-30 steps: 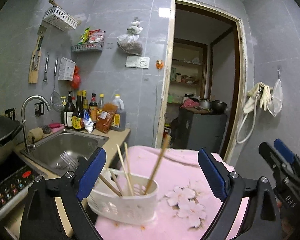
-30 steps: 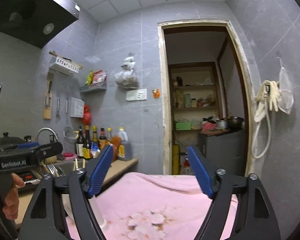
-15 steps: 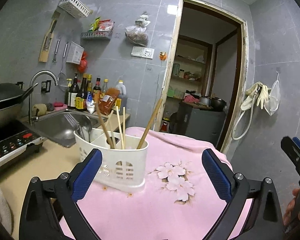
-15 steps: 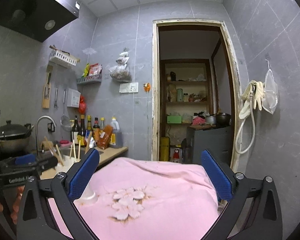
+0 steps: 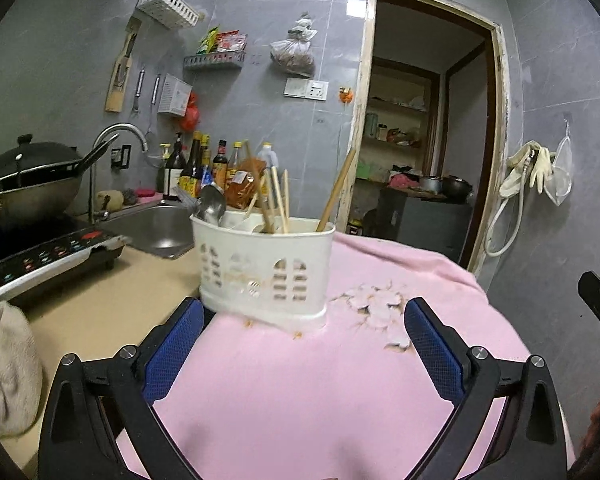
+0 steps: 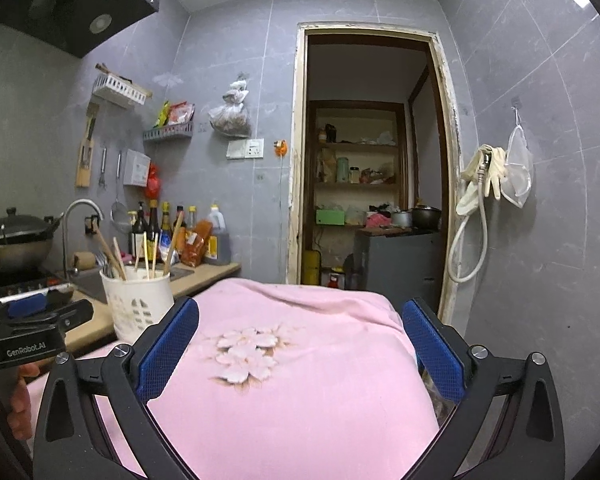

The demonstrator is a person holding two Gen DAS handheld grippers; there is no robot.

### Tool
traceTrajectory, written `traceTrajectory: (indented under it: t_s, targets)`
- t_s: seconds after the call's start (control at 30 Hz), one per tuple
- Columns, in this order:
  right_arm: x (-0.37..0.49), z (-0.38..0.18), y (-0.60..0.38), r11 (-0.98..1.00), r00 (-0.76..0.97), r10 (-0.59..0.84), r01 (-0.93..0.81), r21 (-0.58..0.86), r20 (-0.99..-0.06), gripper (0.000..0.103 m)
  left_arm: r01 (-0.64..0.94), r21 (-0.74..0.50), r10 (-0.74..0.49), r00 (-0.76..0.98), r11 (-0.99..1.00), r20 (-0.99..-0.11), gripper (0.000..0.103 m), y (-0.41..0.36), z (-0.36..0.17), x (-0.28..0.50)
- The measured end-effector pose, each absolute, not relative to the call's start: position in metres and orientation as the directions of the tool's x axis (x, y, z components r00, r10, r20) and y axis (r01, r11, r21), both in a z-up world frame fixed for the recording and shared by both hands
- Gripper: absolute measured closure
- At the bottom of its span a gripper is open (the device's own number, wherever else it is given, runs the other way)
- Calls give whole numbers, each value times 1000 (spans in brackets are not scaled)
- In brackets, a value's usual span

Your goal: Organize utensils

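The utensil holder (image 5: 262, 270) stands upright at the pink cloth's (image 5: 300, 400) left edge, keeping chopsticks (image 5: 278, 204) contained; left gripper (image 5: 300, 344) and right gripper (image 6: 298, 344) gape wide, empty.

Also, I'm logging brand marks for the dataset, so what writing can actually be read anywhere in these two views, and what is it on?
"GenRobot.AI": white letters on the black body of the left gripper, seen in the right wrist view.
Sauce bottles by the sink: labels too small and blurred to read.
Induction cooktop panel: markings blurred, unreadable.
Snack packets on the wall shelf: print unreadable.
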State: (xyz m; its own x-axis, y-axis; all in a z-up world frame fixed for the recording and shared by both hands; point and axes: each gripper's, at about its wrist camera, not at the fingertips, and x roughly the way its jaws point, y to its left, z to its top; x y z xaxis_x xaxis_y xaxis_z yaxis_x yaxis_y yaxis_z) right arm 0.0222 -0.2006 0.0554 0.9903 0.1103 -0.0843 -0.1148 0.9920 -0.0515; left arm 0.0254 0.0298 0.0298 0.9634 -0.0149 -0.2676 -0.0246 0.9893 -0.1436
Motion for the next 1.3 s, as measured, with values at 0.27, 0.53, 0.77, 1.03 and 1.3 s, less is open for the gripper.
traceTrajectory:
  t_s: [0.27,0.53,0.77,1.03,1.3]
  targets:
    - [2,38,-186,992,994,87,-93,-88,-69,0,-84,-125,53,972,989,-230,4,36,18,4]
    - [-6,30,-186,995,996,64,-68,-69,-64,0,-71,-103,47,976,992,-213,4,42,8,-14]
    - [-11,22,-188,996,992,82,-86,-38,-90,0,-13,-101,-10,974,995,-228,4,34,0,-20]
    - [-9,21,-187,995,991,86,-91,-36,-106,0,-9,-93,-12,975,996,-222,4,28,-1,-23]
    - [-9,19,-186,995,989,90,-94,-35,-119,0,-7,-85,-12,975,996,-220,4,25,-1,-25]
